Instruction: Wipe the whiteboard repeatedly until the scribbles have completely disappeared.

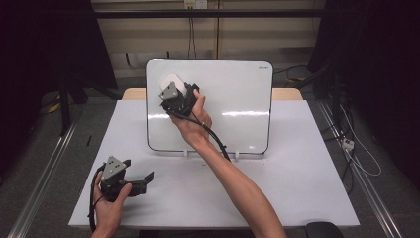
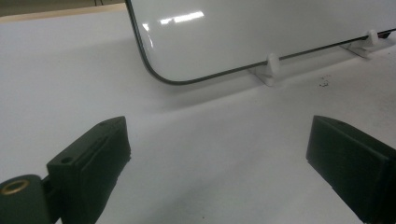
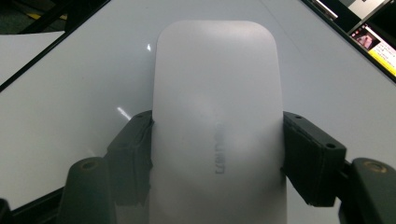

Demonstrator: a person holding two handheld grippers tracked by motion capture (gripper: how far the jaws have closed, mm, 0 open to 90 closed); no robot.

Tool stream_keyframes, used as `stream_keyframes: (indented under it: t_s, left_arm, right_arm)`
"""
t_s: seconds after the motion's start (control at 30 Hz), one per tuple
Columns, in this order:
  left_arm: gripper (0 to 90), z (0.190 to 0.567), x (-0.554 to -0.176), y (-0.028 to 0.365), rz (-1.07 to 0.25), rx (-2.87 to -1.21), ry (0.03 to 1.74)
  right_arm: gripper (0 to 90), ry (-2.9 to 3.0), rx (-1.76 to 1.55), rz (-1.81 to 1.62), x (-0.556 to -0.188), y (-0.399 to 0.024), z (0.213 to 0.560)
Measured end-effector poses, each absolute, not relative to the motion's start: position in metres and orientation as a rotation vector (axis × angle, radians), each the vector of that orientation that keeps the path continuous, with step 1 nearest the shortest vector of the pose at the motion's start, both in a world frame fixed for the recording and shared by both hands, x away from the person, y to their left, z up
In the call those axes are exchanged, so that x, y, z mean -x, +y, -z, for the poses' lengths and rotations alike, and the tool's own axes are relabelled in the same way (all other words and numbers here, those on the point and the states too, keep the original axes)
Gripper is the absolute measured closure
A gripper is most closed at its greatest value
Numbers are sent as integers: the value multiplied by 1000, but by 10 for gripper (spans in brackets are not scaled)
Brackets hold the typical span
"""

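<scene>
Two jaws of the right hand-held gripper (image 3: pixel 217 154) clamp a white eraser (image 3: pixel 217 121) — seemingly against the whiteboard (image 1: pixel 237 99).

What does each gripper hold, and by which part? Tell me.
The right gripper clamps a white eraser by its two long sides, against the whiteboard. The left gripper is open and holds nothing.

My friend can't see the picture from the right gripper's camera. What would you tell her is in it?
A white eraser is squeezed between the two black jaws of the right tool, held against a shiny whiteboard. The eraser has faint grey lettering, too blurry to read.
</scene>
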State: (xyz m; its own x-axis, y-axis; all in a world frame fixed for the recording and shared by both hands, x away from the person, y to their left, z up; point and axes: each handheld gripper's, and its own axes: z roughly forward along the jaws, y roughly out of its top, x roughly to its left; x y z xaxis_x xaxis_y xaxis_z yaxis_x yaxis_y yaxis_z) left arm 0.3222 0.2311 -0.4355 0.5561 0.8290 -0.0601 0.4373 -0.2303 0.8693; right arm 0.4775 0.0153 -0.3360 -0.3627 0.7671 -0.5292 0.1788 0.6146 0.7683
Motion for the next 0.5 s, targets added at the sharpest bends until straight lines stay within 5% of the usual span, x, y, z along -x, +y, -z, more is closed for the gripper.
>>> stream_keyframes:
  t_s: [0.5]
  left_arm:
    - [61,435,-320,234,-536,-1850,1044]
  right_arm:
    - [319,1776,-912,-809,-485,-43,319]
